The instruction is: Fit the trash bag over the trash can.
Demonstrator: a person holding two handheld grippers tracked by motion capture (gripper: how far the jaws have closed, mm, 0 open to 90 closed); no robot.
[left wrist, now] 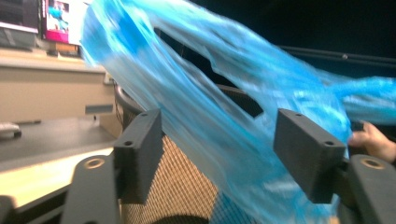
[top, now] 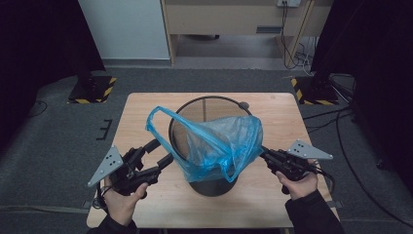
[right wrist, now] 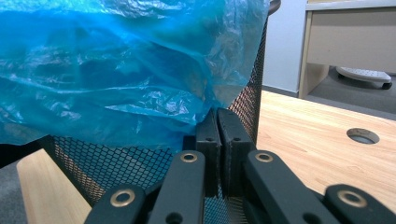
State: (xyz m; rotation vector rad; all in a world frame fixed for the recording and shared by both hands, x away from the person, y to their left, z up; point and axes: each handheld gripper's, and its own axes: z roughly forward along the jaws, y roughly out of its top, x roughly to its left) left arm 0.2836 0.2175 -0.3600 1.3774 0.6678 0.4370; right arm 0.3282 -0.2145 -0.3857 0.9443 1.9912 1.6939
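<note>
A black mesh bin (top: 214,103) stands upright in the middle of the wooden table (top: 277,117). A thin blue plastic bag (top: 221,141) lies over its near rim, one loop lifted towards the left. My left gripper (top: 163,151) is at the bin's left side. Its jaws are open wide, and the blurred bag (left wrist: 210,116) runs between them in front of the mesh (left wrist: 182,186). My right gripper (top: 264,152) is at the bin's right side, shut on the bag's edge. In the right gripper view the bag (right wrist: 116,70) hangs over the bin (right wrist: 247,93) above the shut jaws (right wrist: 218,123).
A round cable hole (top: 243,105) sits in the table behind the bin, also seen as the hole (right wrist: 363,135). A pale desk (top: 234,19) stands beyond the table. Striped stand bases (top: 92,90) and floor cables (top: 336,122) flank the table on grey carpet.
</note>
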